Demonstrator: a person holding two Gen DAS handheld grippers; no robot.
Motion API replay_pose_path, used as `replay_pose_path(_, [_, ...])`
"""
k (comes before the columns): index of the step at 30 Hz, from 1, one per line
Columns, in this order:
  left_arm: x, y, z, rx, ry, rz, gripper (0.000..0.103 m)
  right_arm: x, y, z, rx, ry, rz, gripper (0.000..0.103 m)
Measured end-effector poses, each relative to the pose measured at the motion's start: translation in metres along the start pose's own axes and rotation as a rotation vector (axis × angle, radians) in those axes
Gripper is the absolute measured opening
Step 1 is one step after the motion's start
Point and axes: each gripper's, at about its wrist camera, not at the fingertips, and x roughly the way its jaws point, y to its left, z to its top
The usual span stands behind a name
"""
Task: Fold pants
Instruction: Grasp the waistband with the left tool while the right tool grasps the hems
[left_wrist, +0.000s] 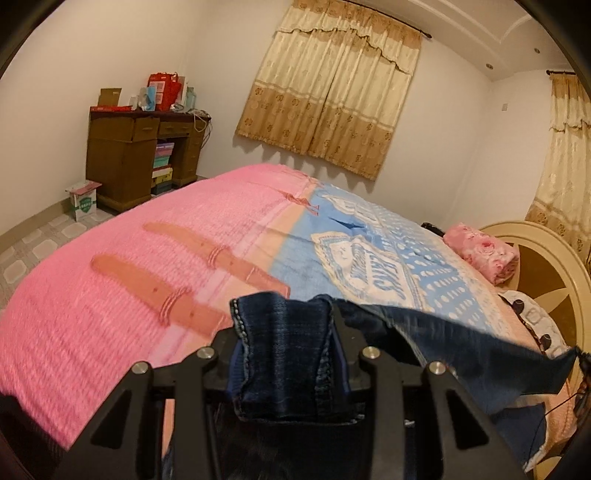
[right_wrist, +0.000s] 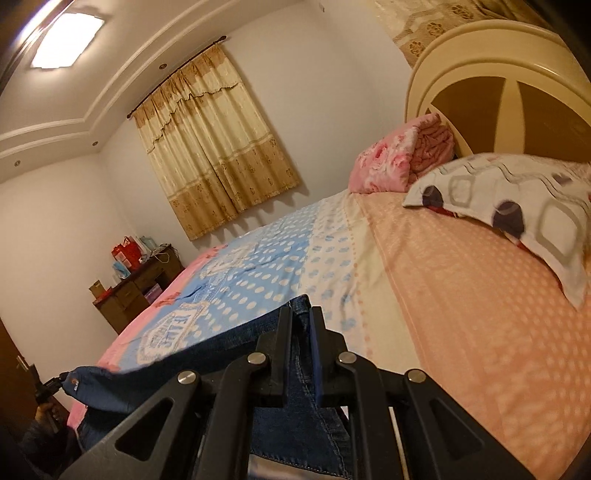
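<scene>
1. jaws of the left gripper (left_wrist: 284, 314) are clamping a thick bunched fold of the pants (left_wrist: 280, 354); they are standing partly apart only because the wad of denim is filling the gap.
2. jaws of the right gripper (right_wrist: 301, 321) are sitting nearly closed, pinching a thin edge of the same pants (right_wrist: 295, 402).
3. pants are hanging in the air between the two grippers, stretching as a dark blue band over the near side of the bed (left_wrist: 110, 258); only the part beside the band is seen, lying slack on the blanket, and the cloth below the jaws is hidden by the grippers.
4. judgement: the step in hand looks like carrying the garment across the bed to lay or double it; no fold is set down on the bed yet.
5. risk: the right grip is holding only a narrow edge, so a sharp pull apart could be dragging it out of the pads.
6. risk: the left wad is uneven, so layers could be slipping out one by one, leaving the fold crooked.
7. risk: the hanging cloth could be catching and rucking the blanket, or brushing the patterned pillow (right_wrist: 517, 206) nearby.
</scene>
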Motion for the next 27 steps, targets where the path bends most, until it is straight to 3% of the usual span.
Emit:
replay_pose_path(9, [-0.015, 0.020, -0.055, -0.060, 0.090, -0.028, 0.043, -0.046, -0.046, -0.098, 0.109, 0.030, 0.092, 0.009])
replay_pose_path(14, [-0.026, 0.027, -0.069, -0.077, 0.097, -0.030, 0.044, -0.048, -0.066, -0.142, 0.140, 0.091, 0.034, 0.009])
replay_pose_path(19, [-0.031, 0.031, -0.062, -0.098, 0.074, -0.066, 0.044, -0.044, -0.074, -0.145, 0.179, 0.095, -0.013, 0.009])
replay_pose_path(22, [-0.042, 0.031, -0.057, -0.090, 0.058, -0.083, 0.050, -0.059, -0.069, -0.132, 0.183, 0.015, 0.056, 0.009])
replay_pose_path(23, [-0.047, 0.032, -0.057, -0.088, 0.046, -0.063, 0.063, -0.064, -0.070, -0.130, 0.181, 0.005, 0.045, 0.009])
replay_pose_path(27, [-0.054, 0.049, -0.062, -0.123, 0.046, -0.011, 0.065, -0.070, -0.105, -0.133, 0.237, 0.042, -0.248, 0.009])
